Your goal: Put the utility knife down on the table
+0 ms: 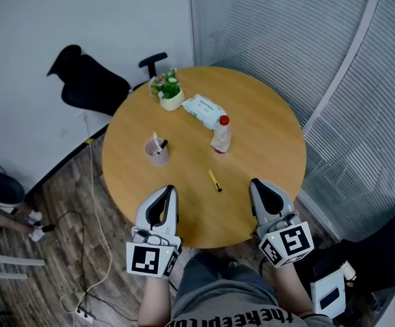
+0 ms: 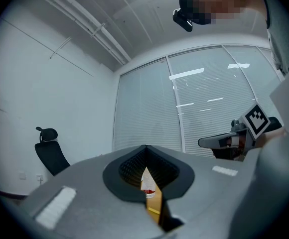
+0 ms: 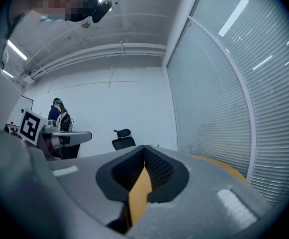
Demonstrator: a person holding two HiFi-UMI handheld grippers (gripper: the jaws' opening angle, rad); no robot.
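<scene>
L gripper (image 1: 168,191), R gripper (image 1: 257,184) fingers together, own views; utility knife (image 1: 214,180) on table (image 1: 265,128), head view

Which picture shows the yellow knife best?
The head view: the knife lies whole on the table, seen from above. The left gripper view shows at most a thin yellow sliver of it; the right gripper view shows only a strip of table.

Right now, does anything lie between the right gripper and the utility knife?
No. In the head view, only bare table separates the right gripper from the utility knife, which lies flat on the tabletop, untouched.
</scene>
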